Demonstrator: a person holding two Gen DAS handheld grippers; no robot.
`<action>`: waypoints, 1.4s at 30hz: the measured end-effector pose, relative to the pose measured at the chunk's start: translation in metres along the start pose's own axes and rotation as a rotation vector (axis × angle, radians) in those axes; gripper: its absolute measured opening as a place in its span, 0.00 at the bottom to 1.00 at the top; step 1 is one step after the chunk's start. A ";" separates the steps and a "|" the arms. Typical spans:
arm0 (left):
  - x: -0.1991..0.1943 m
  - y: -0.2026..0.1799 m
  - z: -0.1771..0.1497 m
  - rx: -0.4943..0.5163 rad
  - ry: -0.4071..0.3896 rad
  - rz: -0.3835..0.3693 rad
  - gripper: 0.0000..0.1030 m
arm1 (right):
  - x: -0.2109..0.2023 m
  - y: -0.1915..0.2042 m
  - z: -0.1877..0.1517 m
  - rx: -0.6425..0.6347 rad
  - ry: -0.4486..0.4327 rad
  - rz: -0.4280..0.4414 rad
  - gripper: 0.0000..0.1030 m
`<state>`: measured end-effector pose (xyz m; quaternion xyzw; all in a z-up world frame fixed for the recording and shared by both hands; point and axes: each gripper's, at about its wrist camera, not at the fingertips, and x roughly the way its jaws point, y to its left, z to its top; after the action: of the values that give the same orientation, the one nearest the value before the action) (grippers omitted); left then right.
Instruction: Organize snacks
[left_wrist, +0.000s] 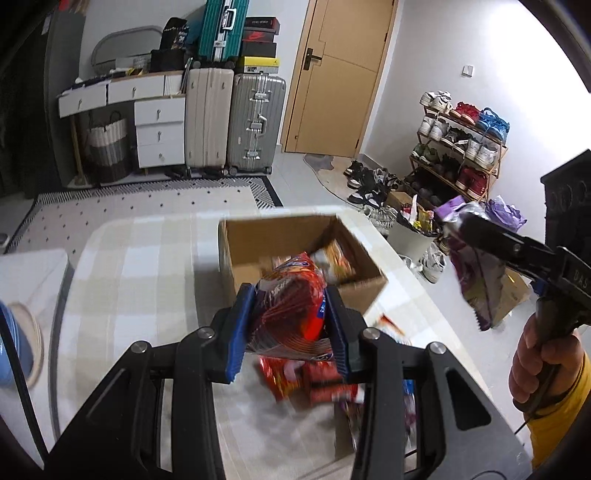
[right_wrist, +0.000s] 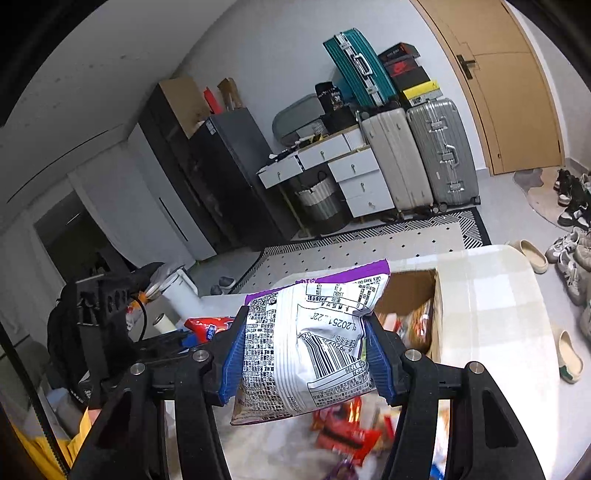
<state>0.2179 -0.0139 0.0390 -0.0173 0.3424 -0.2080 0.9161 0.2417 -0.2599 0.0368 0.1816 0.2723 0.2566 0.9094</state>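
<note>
Left gripper (left_wrist: 290, 325) is clamped on a red snack bag (left_wrist: 291, 310), blue pads pressing both sides — bag held up off the table, w/ the cardboard box (left_wrist: 295, 254) just beyond it at about 12 o'clock. Right gripper (right_wrist: 304, 354) is closed on a purple-and-white snack bag (right_wrist: 314, 339), print side w/ barcode facing the camera; in the left wrist view the same bag (left_wrist: 476, 269) hangs from that gripper at 3 o'clock, out past the table edge, apart from the box.

Box sits on the checked tablecloth (left_wrist: 140, 266), top open. Inside are at least a couple of packets (left_wrist: 334, 260), orange/yellow — exact count can't be told, blurred. So some sorting looks done.

Still loose: a pile of red packets (left_wrist: 306, 376) on the cloth below the left gripper at 6 o'clock, near side of the box; the right wrist view shows the same pile (right_wrist: 347, 432) under the held bag, plus bits at the lower edge too smeared to name.

Judgement: roughly mid-task. Two bags in the air not yet in the box, several more on the table to go. How full the box will get can't be told from here.
</note>
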 end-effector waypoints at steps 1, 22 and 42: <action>0.005 -0.001 0.007 0.006 -0.004 0.005 0.34 | 0.007 -0.003 0.007 0.002 0.004 -0.005 0.56; 0.158 0.006 0.075 0.031 0.098 0.048 0.34 | 0.122 -0.067 0.037 0.023 0.169 -0.099 0.56; 0.215 0.012 0.071 0.028 0.133 0.060 0.36 | 0.161 -0.081 0.012 0.007 0.260 -0.184 0.57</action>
<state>0.4133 -0.0953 -0.0425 0.0197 0.3999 -0.1860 0.8973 0.3945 -0.2365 -0.0567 0.1243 0.4042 0.1928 0.8854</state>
